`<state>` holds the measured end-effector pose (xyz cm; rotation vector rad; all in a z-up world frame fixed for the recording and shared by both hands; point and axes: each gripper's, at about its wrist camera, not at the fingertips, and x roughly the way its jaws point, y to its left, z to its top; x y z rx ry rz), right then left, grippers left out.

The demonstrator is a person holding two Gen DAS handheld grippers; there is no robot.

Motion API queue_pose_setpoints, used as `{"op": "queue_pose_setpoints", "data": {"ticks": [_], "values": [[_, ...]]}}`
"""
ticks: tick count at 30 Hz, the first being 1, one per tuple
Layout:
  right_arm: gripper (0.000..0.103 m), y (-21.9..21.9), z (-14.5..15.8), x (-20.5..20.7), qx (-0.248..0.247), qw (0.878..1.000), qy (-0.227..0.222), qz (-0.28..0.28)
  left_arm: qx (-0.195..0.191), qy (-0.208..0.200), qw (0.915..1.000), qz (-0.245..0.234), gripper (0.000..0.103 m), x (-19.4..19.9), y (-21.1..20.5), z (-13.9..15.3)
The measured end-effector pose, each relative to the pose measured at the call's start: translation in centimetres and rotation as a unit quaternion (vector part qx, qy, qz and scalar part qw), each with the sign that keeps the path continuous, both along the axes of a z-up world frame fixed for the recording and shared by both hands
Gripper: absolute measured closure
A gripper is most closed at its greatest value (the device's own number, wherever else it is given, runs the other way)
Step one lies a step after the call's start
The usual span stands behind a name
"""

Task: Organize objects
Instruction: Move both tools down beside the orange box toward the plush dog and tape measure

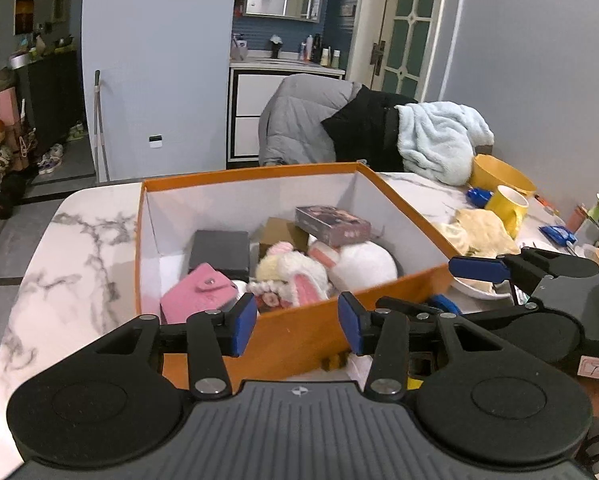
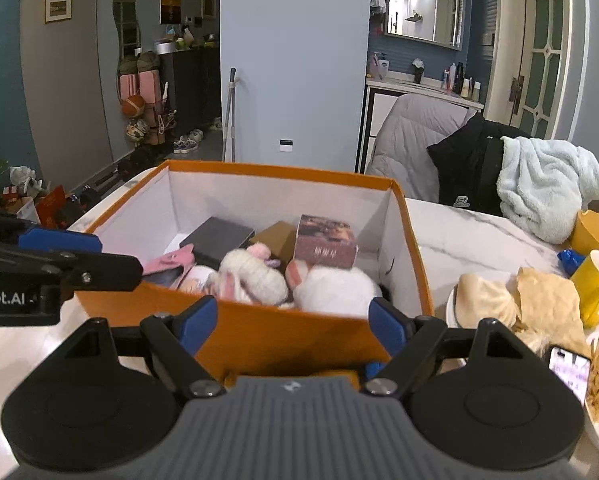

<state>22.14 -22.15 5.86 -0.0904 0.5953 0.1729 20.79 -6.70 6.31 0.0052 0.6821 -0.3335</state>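
the marble-veined desk [image 1: 79, 248] carries an open orange cardboard box [image 1: 299, 332] with white inner walls, standing just ahead of both grippers. inside lie a round white plush [image 1: 365, 266], a fuzzy cream bunny toy [image 1: 295, 276], a matte black case [image 1: 219, 250], a glossy printed carton [image 1: 333, 226] and a soft pink pouch [image 1: 197, 296]. the left gripper [image 1: 297, 324] has its jaws moderately apart, holding nothing, blue pads near the box's front wall. the right gripper [image 2: 293, 326] has its jaws spread wide, empty too.
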Motion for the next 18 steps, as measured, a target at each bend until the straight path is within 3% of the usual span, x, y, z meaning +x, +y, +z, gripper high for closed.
{"op": "queue_pose_setpoints", "data": {"ticks": [9,18], "values": [[0.020,-1.7,-2.1,-2.8,0.033,0.999,0.003,-0.009,-0.026,0.011,0.9996,-0.001,0.050,-1.8,-0.1,-1.8],[0.020,-3.7,-3.8,-4.4,0.054,0.998,0.012,-0.031,-0.022,0.020,0.9992,-0.025,0.050,-2.7,-1.5,-3.4]]}}
